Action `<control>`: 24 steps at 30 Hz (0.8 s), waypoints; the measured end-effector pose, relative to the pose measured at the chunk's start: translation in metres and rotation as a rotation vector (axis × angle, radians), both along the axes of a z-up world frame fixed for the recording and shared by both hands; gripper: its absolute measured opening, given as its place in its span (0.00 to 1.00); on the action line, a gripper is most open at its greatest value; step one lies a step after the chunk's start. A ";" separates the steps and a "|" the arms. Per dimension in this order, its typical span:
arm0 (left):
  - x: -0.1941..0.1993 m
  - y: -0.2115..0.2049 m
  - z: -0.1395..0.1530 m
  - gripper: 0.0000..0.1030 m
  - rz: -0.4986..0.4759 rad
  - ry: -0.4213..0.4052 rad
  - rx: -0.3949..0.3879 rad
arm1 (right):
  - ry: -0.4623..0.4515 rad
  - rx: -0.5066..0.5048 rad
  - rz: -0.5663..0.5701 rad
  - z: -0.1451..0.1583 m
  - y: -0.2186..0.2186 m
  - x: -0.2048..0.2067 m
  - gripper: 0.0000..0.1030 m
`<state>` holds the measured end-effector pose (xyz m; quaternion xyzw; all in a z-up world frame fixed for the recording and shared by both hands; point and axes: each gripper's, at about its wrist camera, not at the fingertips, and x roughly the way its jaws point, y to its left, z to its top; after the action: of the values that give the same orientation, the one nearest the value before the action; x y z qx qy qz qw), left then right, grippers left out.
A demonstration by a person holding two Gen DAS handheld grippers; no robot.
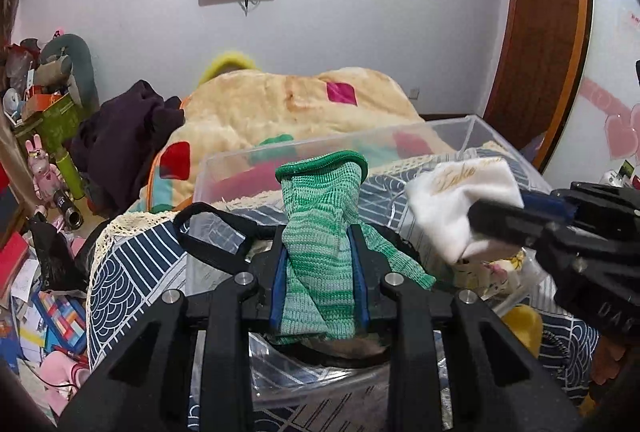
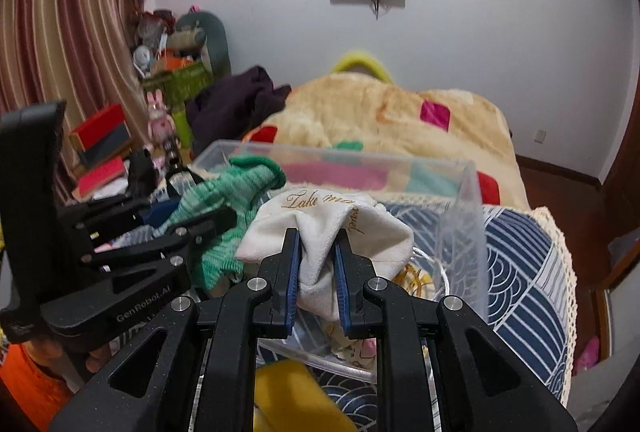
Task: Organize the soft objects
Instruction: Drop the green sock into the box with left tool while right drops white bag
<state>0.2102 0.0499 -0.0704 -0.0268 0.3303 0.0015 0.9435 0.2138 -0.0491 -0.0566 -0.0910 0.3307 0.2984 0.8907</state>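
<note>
Gold cursive reading "Take me" runs across the white velvet pouch (image 2: 320,232), with a second word down its right fold too creased to read. White lettering "GenRobot.AI" shows on the body of the left gripper (image 2: 208,228) in the right wrist view.

The right gripper (image 2: 318,264) is clenched on the white pouch, blue pads pressing both sides of its bunched lower part. The left gripper (image 1: 318,272) is clamped on the green knitted glove (image 1: 320,232), whose cuff stands up above the fingers. Both items are held over the clear plastic bin (image 1: 440,130), the glove to the left and the pouch to the right, near each other but apart.

The bin sits on a navy-and-white patterned cloth (image 2: 520,272) with a lace border. Its far wall and right wall rise close behind the held items, leaving little room on those sides; the top is open. Inside, low on the right, lie a pale printed fabric (image 1: 496,272) and a white cord (image 2: 436,268); a black strap (image 1: 208,232) loops over the bin's left edge. A yellow item (image 2: 288,392) lies just outside the near wall.

Beyond the bin spreads a beige blanket (image 1: 280,104) with coloured squares.
</note>
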 end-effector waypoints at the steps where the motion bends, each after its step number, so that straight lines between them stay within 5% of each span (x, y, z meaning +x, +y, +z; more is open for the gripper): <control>1: 0.002 0.001 -0.001 0.27 -0.001 0.010 -0.003 | 0.015 -0.005 0.004 -0.002 0.000 0.001 0.16; 7: -0.003 0.004 -0.001 0.33 0.017 0.009 -0.018 | 0.061 0.008 0.012 -0.003 -0.008 0.000 0.22; 11: -0.015 0.001 0.008 0.51 0.016 -0.022 -0.001 | 0.048 0.014 0.011 0.002 -0.012 -0.007 0.35; 14: -0.025 0.000 0.017 0.55 0.004 -0.045 -0.004 | 0.017 0.027 0.009 0.009 -0.018 -0.014 0.43; 19: -0.046 -0.005 0.030 0.72 0.001 -0.086 0.004 | -0.047 0.043 -0.008 0.024 -0.035 -0.032 0.47; 24: -0.068 -0.012 0.032 0.85 -0.026 -0.104 0.010 | -0.095 0.074 -0.030 0.030 -0.049 -0.048 0.69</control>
<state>0.1425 0.0384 -0.0383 -0.0177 0.2811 -0.0106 0.9594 0.1655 -0.0981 -0.0265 -0.0671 0.2783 0.2922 0.9125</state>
